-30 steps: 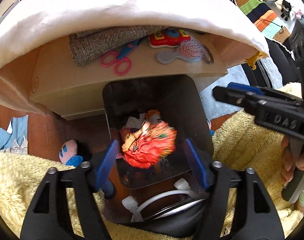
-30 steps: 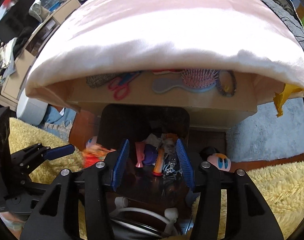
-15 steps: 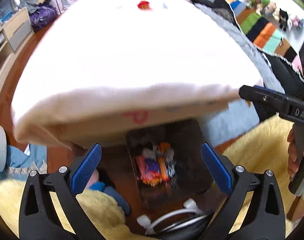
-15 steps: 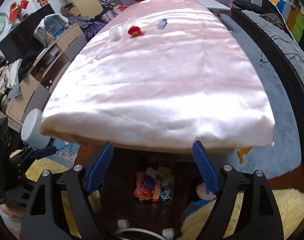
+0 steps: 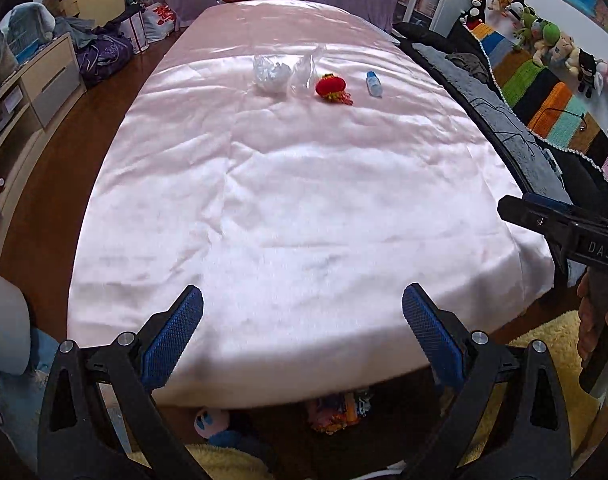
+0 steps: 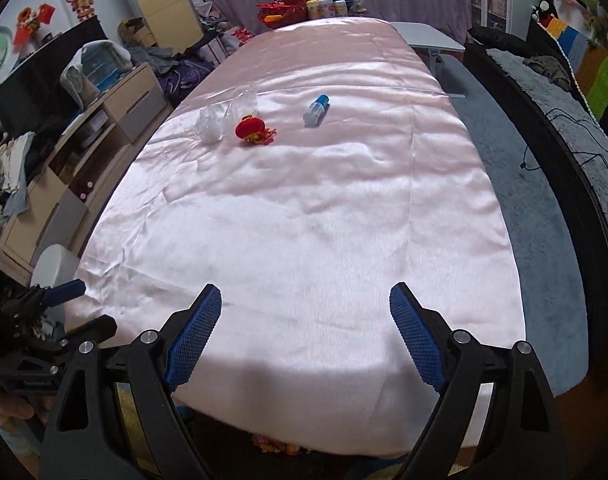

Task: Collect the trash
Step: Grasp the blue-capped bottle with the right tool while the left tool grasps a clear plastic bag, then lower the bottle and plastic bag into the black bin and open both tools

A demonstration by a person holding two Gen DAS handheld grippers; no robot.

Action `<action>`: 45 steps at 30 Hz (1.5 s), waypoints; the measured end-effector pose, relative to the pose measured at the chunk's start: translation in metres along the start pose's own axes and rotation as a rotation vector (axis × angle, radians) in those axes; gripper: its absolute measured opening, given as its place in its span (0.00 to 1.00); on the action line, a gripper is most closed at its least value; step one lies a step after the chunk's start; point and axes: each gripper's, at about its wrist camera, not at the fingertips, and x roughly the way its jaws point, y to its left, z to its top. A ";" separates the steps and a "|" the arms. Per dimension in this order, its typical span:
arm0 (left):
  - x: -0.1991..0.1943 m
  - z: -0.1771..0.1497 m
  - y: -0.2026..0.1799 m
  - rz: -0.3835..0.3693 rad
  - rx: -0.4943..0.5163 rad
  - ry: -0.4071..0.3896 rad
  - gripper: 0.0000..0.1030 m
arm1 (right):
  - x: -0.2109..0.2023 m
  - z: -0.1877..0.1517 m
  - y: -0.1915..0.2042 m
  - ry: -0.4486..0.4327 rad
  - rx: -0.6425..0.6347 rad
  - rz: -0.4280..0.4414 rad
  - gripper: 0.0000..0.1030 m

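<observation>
Both grippers empty at the near edge of the desk, with the leftover trash far across it.

The long desk draped in glossy pale pink cloth (image 5: 288,216) carries four pieces in a loose row towards its far end: a crumpled clear plastic bag (image 5: 270,74), a taller clear plastic wrapper (image 5: 305,70) just beside it, a round red lantern ornament with a fringe (image 5: 331,88), and a small clear bottle with a blue cap (image 5: 373,83) lying on its side, its long axis running roughly away from the cameras, cap at the far end. The left gripper (image 5: 302,330) and right gripper (image 6: 304,332) both gape wide and hold nothing. The reach is long, so I would carry one gripper well forward and close across the bottle's narrow width, not along its length; the flimsy plastic wants a deep, low pinch.
</observation>
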 end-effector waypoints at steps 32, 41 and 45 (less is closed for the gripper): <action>0.125 0.213 0.043 0.062 -0.009 -0.066 0.59 | 0.138 0.175 -0.002 -0.021 -0.029 -0.046 0.50; 0.157 0.200 0.041 0.048 0.018 0.015 0.32 | 0.159 0.168 -0.006 0.007 -0.069 -0.096 0.25; 0.148 0.192 0.046 0.044 0.011 0.029 0.23 | 0.151 0.160 -0.011 0.022 -0.064 -0.085 0.19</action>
